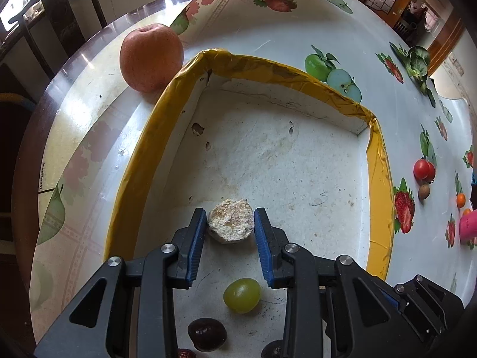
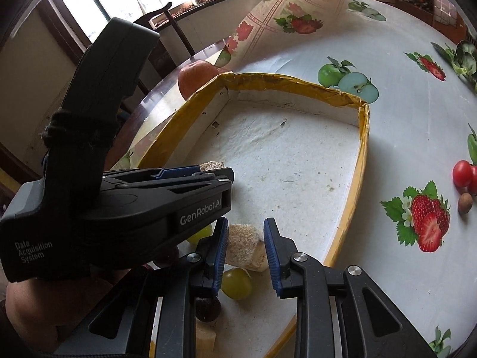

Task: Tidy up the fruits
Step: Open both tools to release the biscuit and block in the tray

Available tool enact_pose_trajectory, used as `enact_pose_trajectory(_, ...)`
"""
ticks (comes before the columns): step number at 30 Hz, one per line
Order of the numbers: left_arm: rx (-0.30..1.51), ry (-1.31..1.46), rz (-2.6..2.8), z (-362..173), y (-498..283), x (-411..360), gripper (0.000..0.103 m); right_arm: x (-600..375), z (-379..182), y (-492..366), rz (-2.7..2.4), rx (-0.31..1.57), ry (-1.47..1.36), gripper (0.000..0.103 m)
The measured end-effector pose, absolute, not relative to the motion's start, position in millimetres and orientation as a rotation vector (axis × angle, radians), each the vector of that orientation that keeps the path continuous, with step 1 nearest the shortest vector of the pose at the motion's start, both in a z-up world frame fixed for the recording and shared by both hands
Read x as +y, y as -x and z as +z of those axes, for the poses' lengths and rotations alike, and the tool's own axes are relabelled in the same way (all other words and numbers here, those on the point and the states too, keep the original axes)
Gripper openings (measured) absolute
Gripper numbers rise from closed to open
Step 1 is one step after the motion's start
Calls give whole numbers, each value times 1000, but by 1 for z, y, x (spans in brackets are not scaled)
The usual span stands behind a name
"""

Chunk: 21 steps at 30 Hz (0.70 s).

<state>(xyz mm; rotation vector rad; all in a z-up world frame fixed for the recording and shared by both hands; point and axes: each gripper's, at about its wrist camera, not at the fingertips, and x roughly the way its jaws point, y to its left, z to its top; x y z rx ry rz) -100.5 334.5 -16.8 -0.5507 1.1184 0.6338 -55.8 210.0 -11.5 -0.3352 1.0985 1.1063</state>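
Grippers [image 1: 230, 217] [image 2: 246, 238] each pinch a crumbly chunk [image 1: 231, 223] [image 2: 243, 247] low over the tray [image 1: 378, 161], likely to set them beside the grape [image 1: 242, 295].

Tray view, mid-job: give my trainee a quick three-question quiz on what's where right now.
1. True or false: the apple lies inside the tray.
2. What sits between the left gripper pads? A. a grape B. a crumbly beige chunk C. a strawberry
3. Fill in: the tomatoes lie ___ the tray.

Key: 1 false, it sits outside, by a far corner; 2 B; 3 outside.
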Motion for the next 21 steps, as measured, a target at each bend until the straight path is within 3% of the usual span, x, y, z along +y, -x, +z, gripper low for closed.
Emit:
enact_pose_trajectory(5,1084,534,655,-1,106,328,55,191,9,59,1108,1076,293,30)
enact_pose_trajectory(21,1056,501,551,25,86,268,55,82,37,21,923,1073,155,33)
